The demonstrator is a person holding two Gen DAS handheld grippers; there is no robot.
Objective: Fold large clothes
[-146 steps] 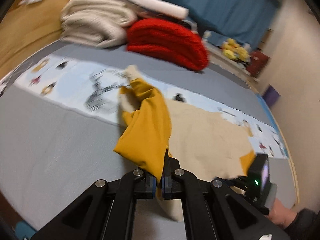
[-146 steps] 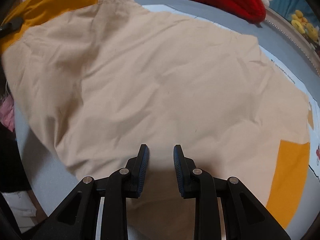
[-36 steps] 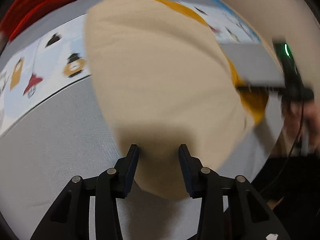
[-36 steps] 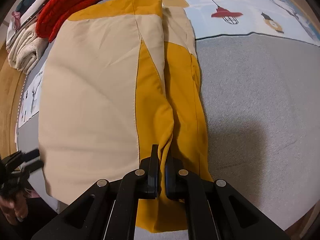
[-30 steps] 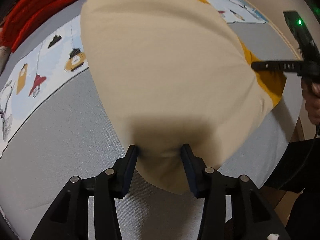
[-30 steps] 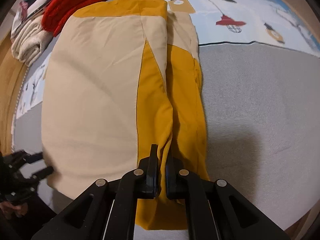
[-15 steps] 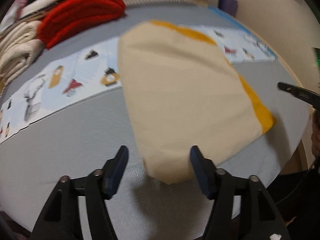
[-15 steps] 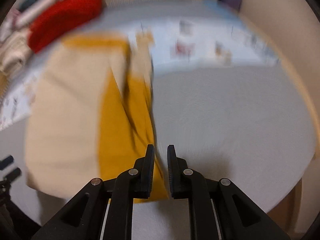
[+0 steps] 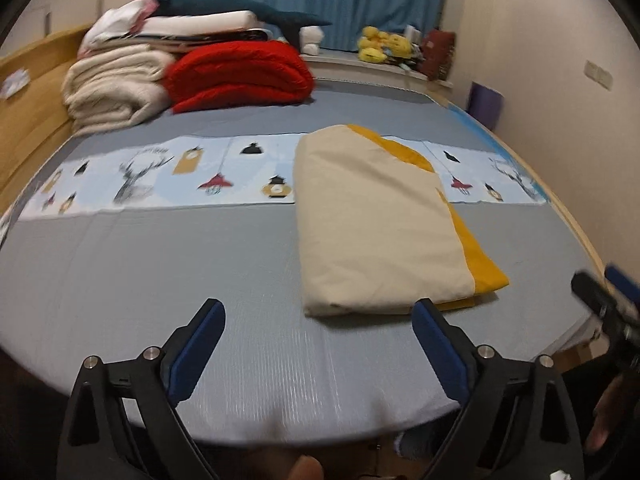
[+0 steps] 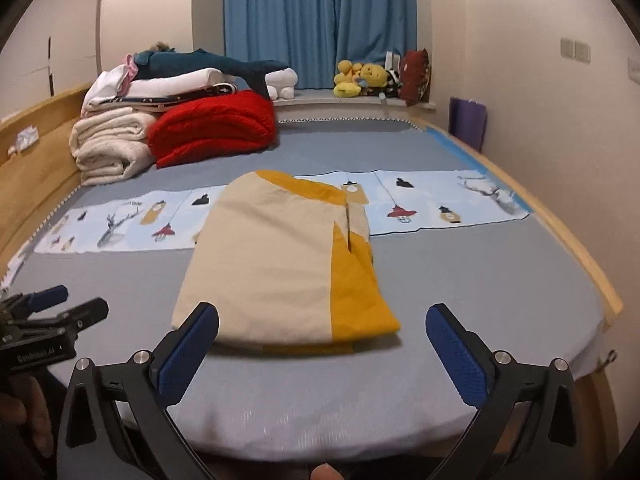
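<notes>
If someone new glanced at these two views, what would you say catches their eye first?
Probably the folded beige and mustard garment, lying flat in the middle of the grey bed, partly over its light-blue printed strip. Next, the bright red blanket beside the stacked cream bedding at the far left by the headboard. Both the left hand-held gripper and the right hand-held gripper are wide open near the bed's front edge, holding nothing.

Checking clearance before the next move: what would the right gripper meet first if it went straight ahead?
Probably the folded beige-and-yellow garment, lying just beyond the open right gripper on the bed; depth is uncertain.
</notes>
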